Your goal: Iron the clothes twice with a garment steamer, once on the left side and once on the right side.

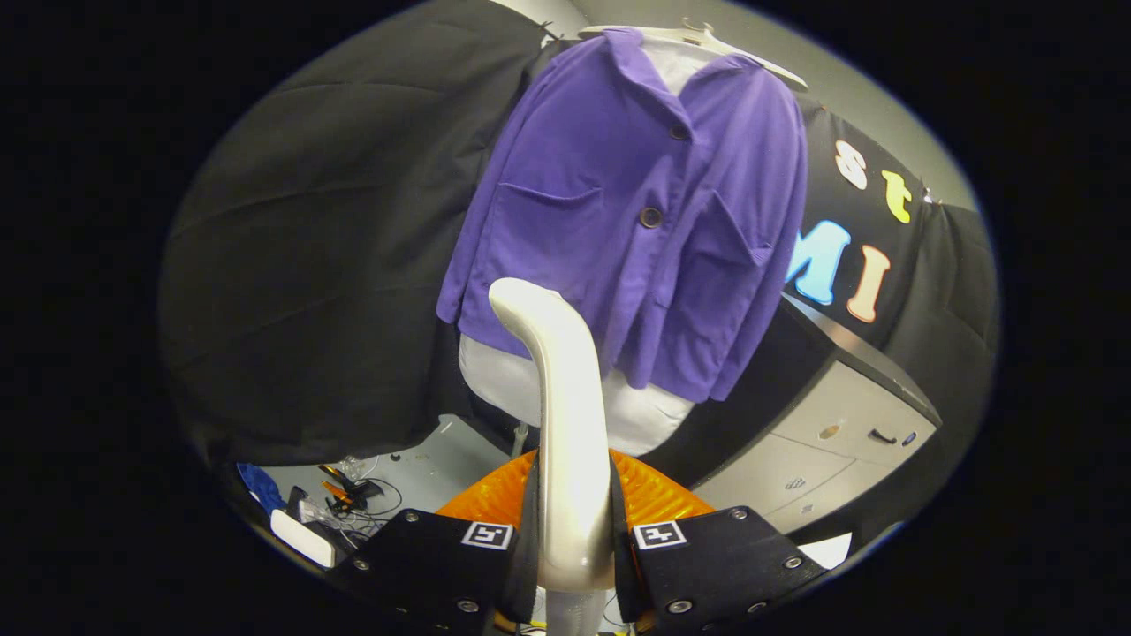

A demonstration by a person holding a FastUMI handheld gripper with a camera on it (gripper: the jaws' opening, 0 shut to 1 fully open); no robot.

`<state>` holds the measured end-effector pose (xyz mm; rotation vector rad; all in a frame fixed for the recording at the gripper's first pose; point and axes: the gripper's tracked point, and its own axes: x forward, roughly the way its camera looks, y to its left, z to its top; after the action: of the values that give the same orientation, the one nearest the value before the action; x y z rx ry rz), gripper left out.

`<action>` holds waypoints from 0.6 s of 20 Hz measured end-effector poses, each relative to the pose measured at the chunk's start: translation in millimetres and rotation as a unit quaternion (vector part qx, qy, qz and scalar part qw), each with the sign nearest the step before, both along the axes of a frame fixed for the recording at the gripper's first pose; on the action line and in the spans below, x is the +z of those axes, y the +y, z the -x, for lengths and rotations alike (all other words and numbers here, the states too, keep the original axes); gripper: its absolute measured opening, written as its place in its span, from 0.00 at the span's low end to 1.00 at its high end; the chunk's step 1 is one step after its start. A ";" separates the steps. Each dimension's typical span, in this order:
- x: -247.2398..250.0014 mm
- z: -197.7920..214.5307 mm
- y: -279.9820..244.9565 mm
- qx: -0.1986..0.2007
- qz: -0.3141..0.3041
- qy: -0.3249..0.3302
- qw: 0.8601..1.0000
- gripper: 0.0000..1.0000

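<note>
Gripper view: steamer [565, 415] rises between the fingers toward 12 o'clock, its curved head pointing at the jacket [632, 212]
Gripper [574, 539]: closed narrow on the steamer handle, both fingers pressing its sides, one at 9 o'clock and one at 3 o'clock of the handle
Steamer head: overlaps the jacket's lower hem in this view; whether it touches the cloth I cannot tell
Jacket: purple, buttoned, on a hanger [707, 40] at 12 o'clock beyond the fingers, over a white garment [565, 397] that shows below the hem and at the collar
Orange part [649, 495]: ribbed, sits just behind the handle between the fingers, what it is I cannot tell
Cabinet [839, 433]: grey drawers at 3 to 4 o'clock of the jacket
Clutter [340, 499]: cables and small tools on the floor at 8 o'clock
Stage: judged as the start of a pass, head low near the hem centre, neither side plainly done
Risk 1: jacket hangs free, so a firm push could swing it off the hanger or turn it away from the head
Risk 2: head could catch a pocket [548, 199] edge or a button [650, 217] on an upward stroke
Risk 3: a central stroke would miss the left and right sides the task asks for
Risk 4: smooth handle could twist in the grip if the head drags on cloth
</note>
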<state>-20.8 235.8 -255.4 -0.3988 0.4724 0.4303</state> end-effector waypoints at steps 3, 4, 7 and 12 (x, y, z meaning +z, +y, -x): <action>22.0 4.9 -44.7 -0.029 -0.018 0.006 0.999 0.35; 33.6 4.3 -58.1 -0.042 -0.031 0.003 0.999 0.35; 76.7 2.0 -98.0 -0.071 -0.068 -0.017 0.995 0.35; 158.9 12.2 -157.2 -0.107 -0.133 -0.068 0.983 0.35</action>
<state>-33.0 78.6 -96.5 -0.1163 0.3155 0.2502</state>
